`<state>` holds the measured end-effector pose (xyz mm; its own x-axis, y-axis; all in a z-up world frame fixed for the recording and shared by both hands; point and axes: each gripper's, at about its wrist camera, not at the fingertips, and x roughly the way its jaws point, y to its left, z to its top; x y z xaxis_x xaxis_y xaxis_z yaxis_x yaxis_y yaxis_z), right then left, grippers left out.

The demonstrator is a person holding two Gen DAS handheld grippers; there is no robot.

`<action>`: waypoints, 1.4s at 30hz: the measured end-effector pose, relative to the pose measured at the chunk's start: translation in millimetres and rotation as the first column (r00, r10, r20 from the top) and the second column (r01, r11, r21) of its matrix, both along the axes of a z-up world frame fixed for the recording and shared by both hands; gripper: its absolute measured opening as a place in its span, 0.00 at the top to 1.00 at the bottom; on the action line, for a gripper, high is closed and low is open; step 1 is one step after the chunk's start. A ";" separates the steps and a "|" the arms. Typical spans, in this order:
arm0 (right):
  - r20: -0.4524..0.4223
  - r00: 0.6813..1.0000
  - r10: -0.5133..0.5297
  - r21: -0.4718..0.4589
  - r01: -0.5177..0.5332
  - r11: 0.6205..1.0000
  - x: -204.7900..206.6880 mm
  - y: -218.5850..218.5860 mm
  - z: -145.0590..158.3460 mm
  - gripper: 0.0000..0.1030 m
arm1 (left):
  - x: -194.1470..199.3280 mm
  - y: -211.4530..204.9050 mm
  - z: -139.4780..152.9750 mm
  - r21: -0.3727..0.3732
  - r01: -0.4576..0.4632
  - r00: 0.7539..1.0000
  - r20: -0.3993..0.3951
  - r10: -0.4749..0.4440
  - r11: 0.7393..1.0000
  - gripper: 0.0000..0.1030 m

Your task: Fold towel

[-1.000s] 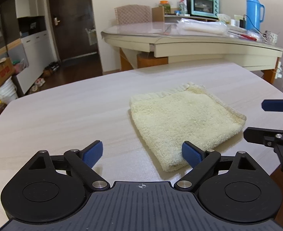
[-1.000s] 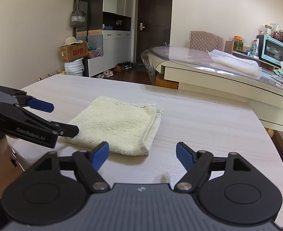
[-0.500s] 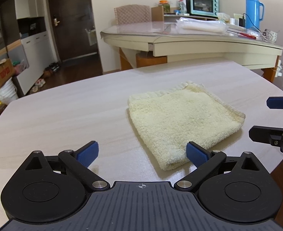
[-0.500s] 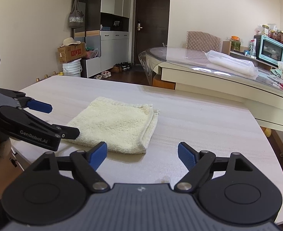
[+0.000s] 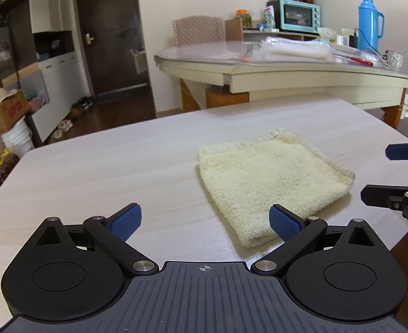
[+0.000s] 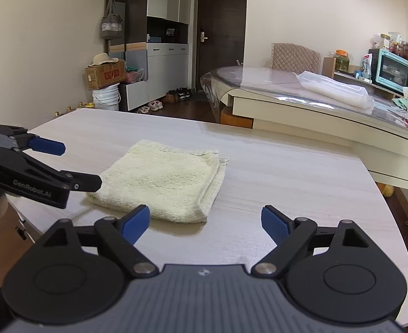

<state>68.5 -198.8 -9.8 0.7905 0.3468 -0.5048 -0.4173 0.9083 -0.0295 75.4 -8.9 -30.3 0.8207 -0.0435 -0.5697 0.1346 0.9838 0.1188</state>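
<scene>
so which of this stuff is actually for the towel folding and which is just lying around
For the job:
towel
left tool
right tool

Just lying about:
toaster oven
blue thermos
cardboard box
white bucket
plastic bag

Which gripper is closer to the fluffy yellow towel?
Left, narrowly. The left gripper hangs open with one finger over the folded cream-yellow terry towel near its corner. The right gripper is open too, just short of the towel's edge.

- Left wrist view: low above the counter [image 5: 93, 172], facing forward over the left gripper [image 5: 205, 220]; towel [image 5: 270, 183] ahead-right, near.
- Right wrist view: similar height, behind the right gripper [image 6: 205, 220]; towel [image 6: 162, 180] ahead-left.
- Shared: towel, counter [image 6: 287, 172], each other's gripper at frame edge.
</scene>
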 end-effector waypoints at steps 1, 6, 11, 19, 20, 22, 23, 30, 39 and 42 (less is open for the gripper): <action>0.006 1.000 0.001 -0.005 -0.001 1.000 3.0 0.0 0.6 0.30 | -0.7 -0.7 -0.7 0.011 0.000 1.000 0.004 0.000 1.000 0.02; 0.032 0.999 0.023 -0.036 -0.022 0.999 19.0 2.0 5.8 0.55 | 4.3 -4.4 0.6 0.025 0.019 1.000 0.015 -0.019 1.000 0.02; 0.014 0.995 0.102 -0.044 -0.101 0.994 47.2 12.9 12.0 0.60 | 12.2 -13.9 10.9 0.016 0.066 0.997 0.049 -0.066 0.998 0.02; -0.041 0.993 0.112 0.012 -0.111 0.994 95.9 11.3 8.8 0.71 | 19.4 -34.1 -2.4 0.020 0.152 0.988 0.023 -0.153 0.988 0.02; -0.047 0.992 0.113 0.020 -0.112 0.993 102.0 11.1 8.4 0.74 | 19.1 -35.3 -4.5 0.022 0.160 0.987 0.021 -0.160 0.987 0.02; -0.067 0.990 0.122 0.035 -0.120 0.992 114.0 8.5 6.2 0.77 | 18.1 -36.6 -8.6 0.024 0.169 0.985 0.017 -0.170 0.985 0.02; -0.075 0.989 0.127 0.034 -0.125 0.992 119.1 9.8 4.6 0.77 | 17.6 -37.1 -10.6 0.025 0.174 0.985 0.014 -0.174 0.984 0.02; -0.117 0.980 0.163 0.039 -0.159 0.986 148.3 19.7 -6.7 0.78 | 14.8 -34.9 -23.6 -0.002 0.169 0.986 -0.006 -0.169 0.986 0.02; 0.043 0.990 0.138 0.033 -0.139 0.990 110.1 11.3 12.2 0.98 | 8.2 -33.4 -22.8 -0.020 0.191 0.981 0.045 -0.190 0.981 0.02; 0.004 0.995 0.097 0.031 -0.097 0.995 109.0 2.5 5.7 0.98 | 9.4 -29.2 -17.4 -0.032 0.182 0.981 0.079 -0.179 0.983 0.02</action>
